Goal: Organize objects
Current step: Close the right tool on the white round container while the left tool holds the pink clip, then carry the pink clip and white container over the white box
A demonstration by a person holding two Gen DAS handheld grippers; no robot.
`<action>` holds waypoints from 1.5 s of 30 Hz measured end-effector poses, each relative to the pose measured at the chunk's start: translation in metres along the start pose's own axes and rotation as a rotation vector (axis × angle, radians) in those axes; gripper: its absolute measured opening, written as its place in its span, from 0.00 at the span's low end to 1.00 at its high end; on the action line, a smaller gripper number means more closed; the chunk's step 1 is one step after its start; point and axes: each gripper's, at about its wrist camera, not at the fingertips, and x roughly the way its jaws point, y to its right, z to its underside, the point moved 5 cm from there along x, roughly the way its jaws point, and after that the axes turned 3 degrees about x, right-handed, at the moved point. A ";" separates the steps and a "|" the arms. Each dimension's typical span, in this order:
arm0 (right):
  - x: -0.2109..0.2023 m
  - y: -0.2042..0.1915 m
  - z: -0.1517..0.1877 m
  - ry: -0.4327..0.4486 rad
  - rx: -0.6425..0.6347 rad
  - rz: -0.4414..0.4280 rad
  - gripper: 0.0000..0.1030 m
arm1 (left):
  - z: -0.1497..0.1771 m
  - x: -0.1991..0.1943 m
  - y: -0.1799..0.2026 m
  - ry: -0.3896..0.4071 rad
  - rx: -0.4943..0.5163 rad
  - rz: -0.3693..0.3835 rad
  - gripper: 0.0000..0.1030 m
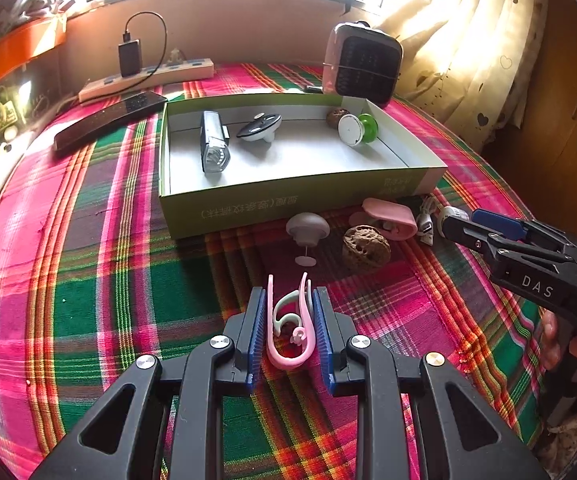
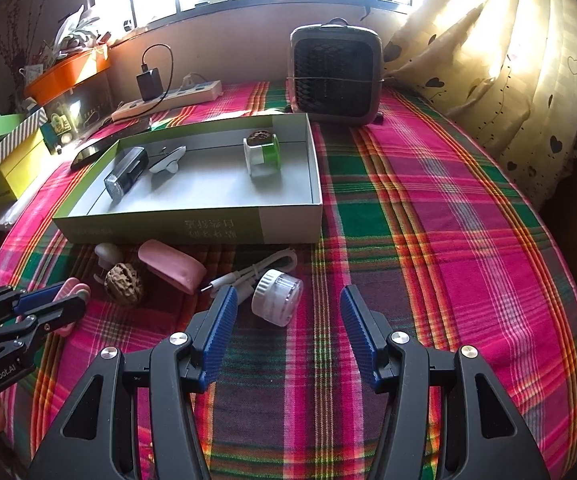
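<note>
My left gripper (image 1: pixel 291 300) is shut on a pink ear hook (image 1: pixel 288 362), with a pale hook nested inside it, just above the plaid cloth. In the right wrist view the same gripper (image 2: pixel 74 300) sits at the left with the pink hooks (image 2: pixel 73 285) poking out. My right gripper (image 2: pixel 288 300) is open, and a small clear jar with a white cap (image 2: pixel 274 296) lies between its fingertips, untouched. A green and white box (image 1: pixel 288 200) holds a bike light (image 1: pixel 214 144), a black-and-white gadget (image 1: pixel 258 126), a walnut (image 1: pixel 336 116) and a green spool (image 1: pixel 358 130).
Before the box lie a white mushroom-shaped knob (image 1: pixel 307 226), a second walnut (image 1: pixel 365 246), a pink case (image 1: pixel 392 216) and a white cable (image 2: pixel 256 270). Behind it stand a small fan (image 2: pixel 334 76), a power strip (image 2: pixel 168 100) and a dark remote (image 1: pixel 108 118). A curtain (image 2: pixel 508 60) hangs at right.
</note>
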 end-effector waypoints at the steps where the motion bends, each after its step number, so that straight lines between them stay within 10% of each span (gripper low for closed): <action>1: 0.001 0.000 0.000 -0.002 0.001 0.005 0.53 | 0.000 0.000 0.000 0.001 0.001 0.000 0.21; 45: 0.009 -0.005 0.000 -0.040 0.004 -0.026 0.19 | -0.001 0.000 0.001 0.004 0.001 -0.004 0.21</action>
